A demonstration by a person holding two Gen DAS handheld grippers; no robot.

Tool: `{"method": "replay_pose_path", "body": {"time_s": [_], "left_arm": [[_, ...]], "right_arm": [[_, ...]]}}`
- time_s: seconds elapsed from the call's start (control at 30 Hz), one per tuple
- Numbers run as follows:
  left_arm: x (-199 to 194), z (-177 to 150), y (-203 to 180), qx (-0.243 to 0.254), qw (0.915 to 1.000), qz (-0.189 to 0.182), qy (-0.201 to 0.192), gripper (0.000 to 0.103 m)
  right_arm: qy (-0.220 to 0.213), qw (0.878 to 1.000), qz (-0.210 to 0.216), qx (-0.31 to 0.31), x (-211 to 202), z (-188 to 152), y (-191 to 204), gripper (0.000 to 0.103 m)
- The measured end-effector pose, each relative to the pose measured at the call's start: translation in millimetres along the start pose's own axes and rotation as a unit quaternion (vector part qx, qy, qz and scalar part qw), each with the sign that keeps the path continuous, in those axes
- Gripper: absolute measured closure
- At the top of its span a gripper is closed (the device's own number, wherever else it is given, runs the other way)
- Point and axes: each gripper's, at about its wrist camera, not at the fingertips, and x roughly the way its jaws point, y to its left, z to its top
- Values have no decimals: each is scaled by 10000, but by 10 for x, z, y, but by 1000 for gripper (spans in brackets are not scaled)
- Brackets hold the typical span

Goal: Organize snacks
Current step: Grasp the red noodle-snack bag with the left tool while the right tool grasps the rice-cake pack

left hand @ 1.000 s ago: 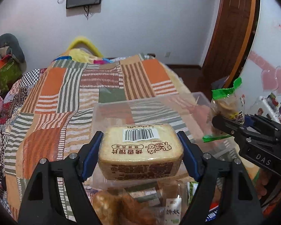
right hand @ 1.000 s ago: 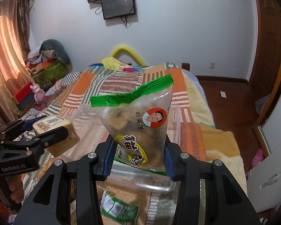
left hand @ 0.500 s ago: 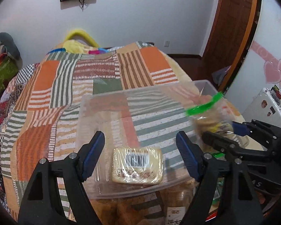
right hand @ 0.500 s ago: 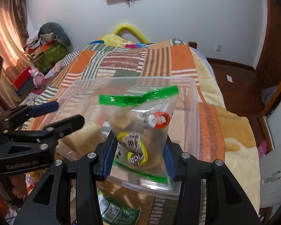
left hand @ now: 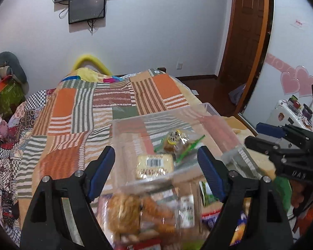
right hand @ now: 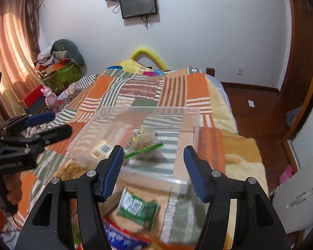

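Your left gripper (left hand: 156, 164) is released, its blue pads spread wide with nothing between them, and it hangs just above the near edge of the clear bin (left hand: 210, 106). Your right gripper (right hand: 153, 164) is released too, empty, held over the bin's near right corner.

The bin sits on the bed's patchwork quilt (left hand: 83, 112). Inside it lie two snacks. The bread pack (left hand: 155, 165), barcode up, rests flat near the front wall. Just beyond it and to its right lies the green-sealed bag (left hand: 177, 143), on its side, its green strip (right hand: 144, 150) pointing toward the right side of the bin. In the left view the two look as if they touch at one corner; in the right view the bread pack (right hand: 103, 149) sits left of the bag (right hand: 145, 140), and you cannot tell whether they touch.

Outside the bin, on the near side, more snacks wait on the quilt. A clear pack of brown pastries (left hand: 135, 210) lies directly under your left gripper, blurred. A green packet (right hand: 138, 207) lies under your right gripper, just in front of the bin wall, and a blue and red wrapper (right hand: 123, 237) shows at the bottom edge, too blurred to read.

Each gripper sees the other at the side of its view: the right one (left hand: 281, 145) beside the bin's right end, the left one (right hand: 35, 129) beside its left.
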Motion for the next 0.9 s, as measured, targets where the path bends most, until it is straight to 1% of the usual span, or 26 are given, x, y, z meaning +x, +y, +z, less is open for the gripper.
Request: {"method": "replay_pose_path", "body": {"time_s": [0.1, 0.2, 0.33, 0.43, 0.57, 0.63, 0.77, 0.9], "left_arm": [[-244, -169, 79, -53, 10000, 61, 10, 20], [-356, -337, 164, -139, 9997, 145, 105, 20], [-444, -681, 262, -277, 9984, 265, 410, 20], [-443, -934, 274, -312, 9968, 310, 662, 20], [-410, -1208, 267, -335, 9945, 311, 940, 20], [-377, -1360, 230, -317, 9933, 300, 1072, 20], [-300, -1603, 165, -342, 9906, 205, 1310, 20], [-216, -1728, 148, -491, 9877, 84, 1481, 20]], "right_arm": [[-60, 10000, -48, -52, -152, -91, 30, 45], [-55, 9999, -78, -46, -245, -202, 39, 43], [35, 9998, -182, -51, -317, -393, 49, 43], [164, 9996, -225, 11, -328, -537, 47, 43], [441, 9987, -195, 154, -279, -750, 3, 42], [580, 9978, -252, 210, -252, -861, -16, 42], [880, 9953, -302, 279, -91, -999, -31, 42], [1014, 9941, -198, 336, 21, -1063, 12, 42]]}}
